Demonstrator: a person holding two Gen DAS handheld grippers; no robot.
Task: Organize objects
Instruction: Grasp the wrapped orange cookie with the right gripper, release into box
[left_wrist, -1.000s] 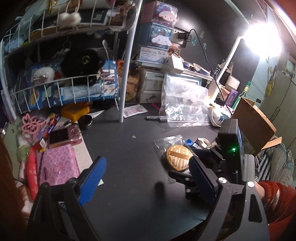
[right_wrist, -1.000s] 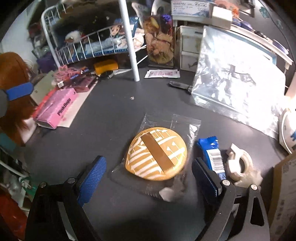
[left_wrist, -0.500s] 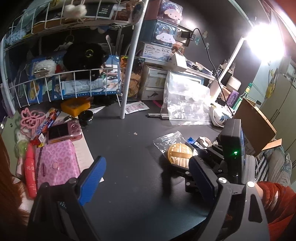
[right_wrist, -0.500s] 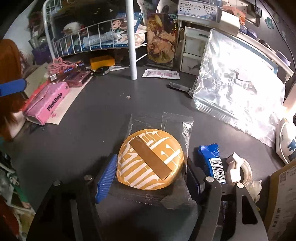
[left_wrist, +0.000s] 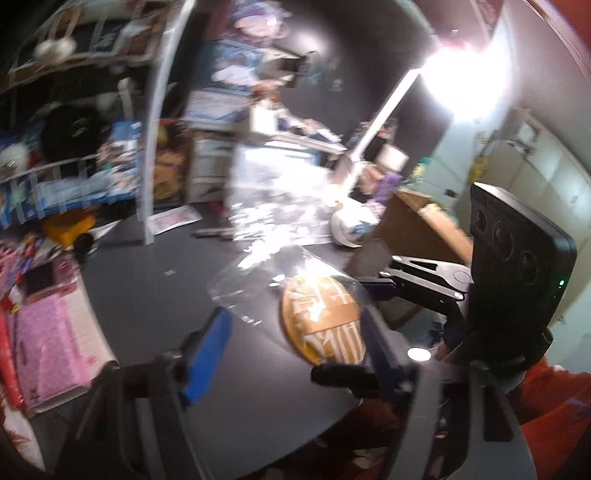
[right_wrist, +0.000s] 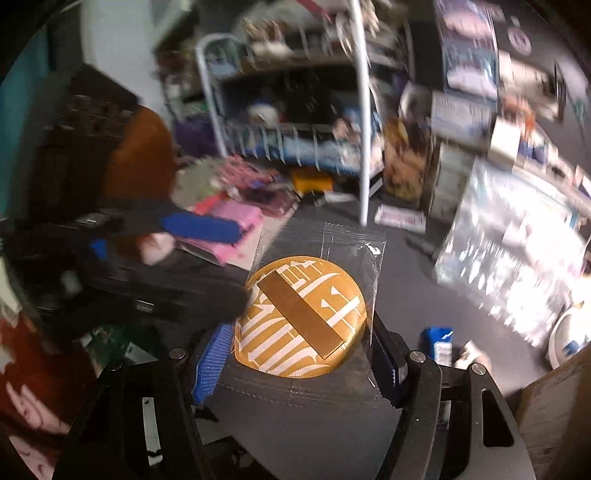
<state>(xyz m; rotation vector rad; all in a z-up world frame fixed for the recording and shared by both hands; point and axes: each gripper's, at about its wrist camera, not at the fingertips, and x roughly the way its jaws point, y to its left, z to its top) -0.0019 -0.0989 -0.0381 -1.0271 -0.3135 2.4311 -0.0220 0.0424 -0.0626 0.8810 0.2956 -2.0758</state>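
Gold bagged disc (right_wrist: 301, 317): pinched across its width by right hand-held gripper (right_wrist: 301, 354), lifted off tabletop (left_wrist: 147, 295). Sat just ahead of spread left hand-held gripper (left_wrist: 291, 354), bag's long axis pointing away.

Right gripper (right_wrist: 299, 365): blue pads pinched in on both sides of the bagged gold disc (right_wrist: 301, 317), gripping it and holding it up off the dark desk (right_wrist: 424, 280), tilted toward the camera. Left gripper (left_wrist: 291, 350): jaws spread wide, nothing between the pads, sitting left of the right one and pointing across at it. In the right wrist view its blue finger (right_wrist: 201, 227) shows at the left, just beside the bag's upper edge; contact can't be judged. Both views are motion-blurred.
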